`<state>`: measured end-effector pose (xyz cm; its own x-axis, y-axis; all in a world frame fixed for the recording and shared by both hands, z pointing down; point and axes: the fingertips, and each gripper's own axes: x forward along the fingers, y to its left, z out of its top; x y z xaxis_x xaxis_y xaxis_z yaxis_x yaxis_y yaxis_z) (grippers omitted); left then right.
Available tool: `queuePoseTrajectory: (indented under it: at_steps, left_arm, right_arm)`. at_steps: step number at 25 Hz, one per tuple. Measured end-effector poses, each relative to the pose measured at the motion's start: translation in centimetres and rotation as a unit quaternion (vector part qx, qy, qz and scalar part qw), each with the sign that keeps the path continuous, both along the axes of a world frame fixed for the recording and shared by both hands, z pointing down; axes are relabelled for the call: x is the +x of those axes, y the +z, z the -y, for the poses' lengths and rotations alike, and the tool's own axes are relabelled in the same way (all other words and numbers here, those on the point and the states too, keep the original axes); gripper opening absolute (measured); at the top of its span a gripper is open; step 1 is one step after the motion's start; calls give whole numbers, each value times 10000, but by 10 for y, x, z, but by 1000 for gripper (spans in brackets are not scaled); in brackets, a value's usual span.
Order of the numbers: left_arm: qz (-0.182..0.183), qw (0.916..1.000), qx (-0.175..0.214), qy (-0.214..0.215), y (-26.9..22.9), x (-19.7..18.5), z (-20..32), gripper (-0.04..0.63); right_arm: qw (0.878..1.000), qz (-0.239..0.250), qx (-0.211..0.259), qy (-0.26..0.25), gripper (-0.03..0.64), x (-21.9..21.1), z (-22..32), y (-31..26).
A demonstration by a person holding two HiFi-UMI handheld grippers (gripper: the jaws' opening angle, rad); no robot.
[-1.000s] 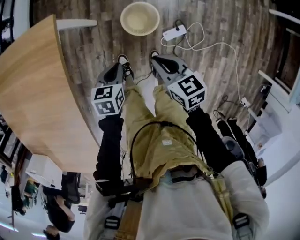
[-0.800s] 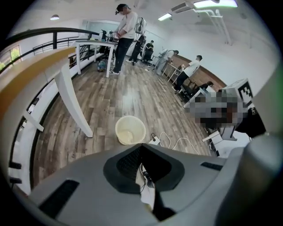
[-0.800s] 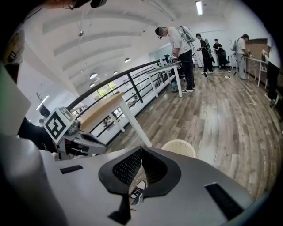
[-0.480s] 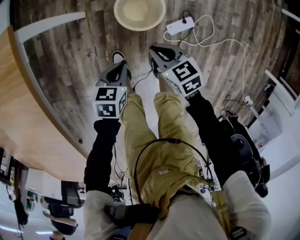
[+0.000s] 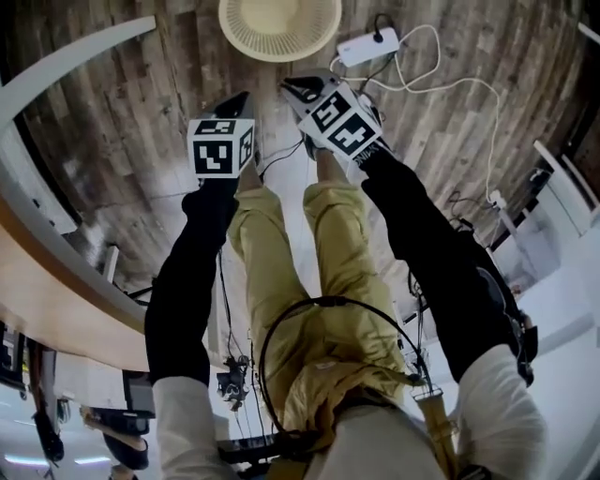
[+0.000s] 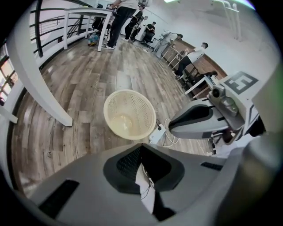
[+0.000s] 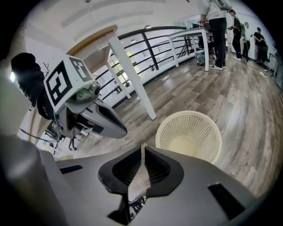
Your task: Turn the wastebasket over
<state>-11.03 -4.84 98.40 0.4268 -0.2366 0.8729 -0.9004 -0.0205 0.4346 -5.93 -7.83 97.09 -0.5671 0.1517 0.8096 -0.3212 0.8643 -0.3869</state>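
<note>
The wastebasket (image 5: 279, 26) is a cream mesh basket that stands upright on the wood floor, mouth up and empty; it also shows as the basket (image 6: 129, 114) and the basket (image 7: 190, 134) in the two gripper views. My left gripper (image 5: 239, 101) hangs above the floor just short of it, jaws shut with nothing between them (image 6: 141, 145). To its right, my right gripper (image 5: 295, 89) is likewise shut and empty (image 7: 142, 148), pointing down at the basket's near rim. Neither touches the basket.
A white power strip (image 5: 366, 47) with looping white cables lies on the floor right of the basket. A curved wooden table (image 5: 56, 300) with a white leg (image 6: 44, 88) stands at the left. My legs are below the grippers. People and desks are far behind.
Both grippers have dropped toward the floor and come closer to the basket. The head camera has tipped forward, so the basket sits larger at the top edge.
</note>
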Motion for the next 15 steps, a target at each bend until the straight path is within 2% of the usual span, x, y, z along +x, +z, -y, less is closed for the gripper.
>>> queuePoseTrajectory:
  at_steps: [4,7,9,12,15]
  left_arm:
    - [7,9995,37,-309,51,-9,27,2]
    - [-127,9966,-73,-813,87,-14,42,3]
    - [-281,9918,-146,-1237,108,-15,50,13]
    - [-590,9793,-297,-1914,133,-17,58,148]
    - [-584,9694,-539,-2323,158,-21,56,178]
  right_arm:
    - [9998,31,-101,163,25,1,13,26]
    - [9997,42,-114,206,25,5,21,45]
    - [9996,30,-150,219,26,8,24,55]
    - [9994,79,-226,257,25,12,25,63]
    - [9992,154,-306,226,25,13,20,66]
